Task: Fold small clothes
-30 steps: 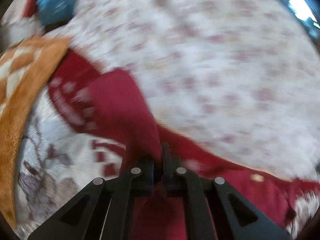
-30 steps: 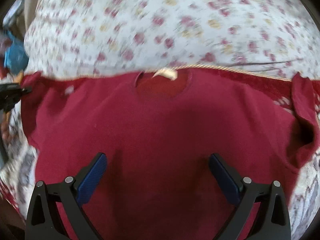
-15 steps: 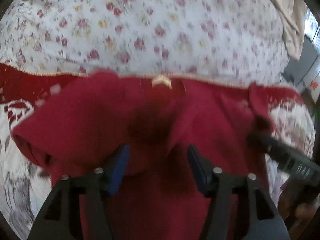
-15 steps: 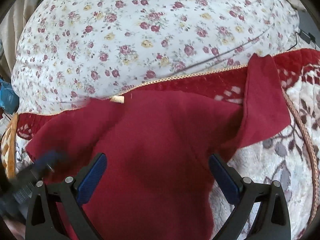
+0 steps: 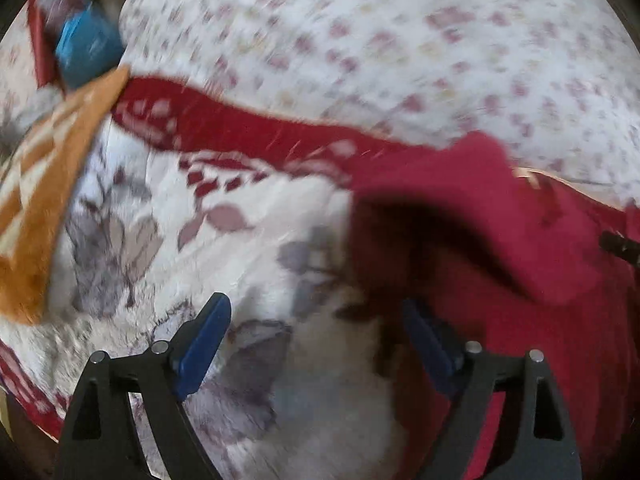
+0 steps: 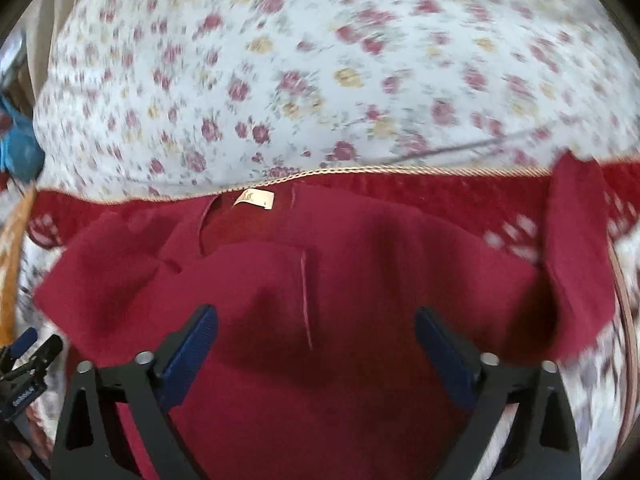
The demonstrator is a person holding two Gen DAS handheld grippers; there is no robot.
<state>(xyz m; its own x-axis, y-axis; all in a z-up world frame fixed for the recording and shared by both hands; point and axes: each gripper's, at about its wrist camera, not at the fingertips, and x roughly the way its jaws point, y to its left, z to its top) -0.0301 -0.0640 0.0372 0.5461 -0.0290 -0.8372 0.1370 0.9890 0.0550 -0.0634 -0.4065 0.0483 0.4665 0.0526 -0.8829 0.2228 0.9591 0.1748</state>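
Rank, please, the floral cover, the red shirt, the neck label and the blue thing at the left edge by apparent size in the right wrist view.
1. Floral cover
2. Red shirt, close behind; nearness makes this unsure
3. Blue thing, partly cut off
4. Neck label

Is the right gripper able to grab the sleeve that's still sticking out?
Probably yes. The right gripper hangs over the red shirt, jaws closing on nothing, and the unfolded sleeve lies flat beside it with nothing on top.
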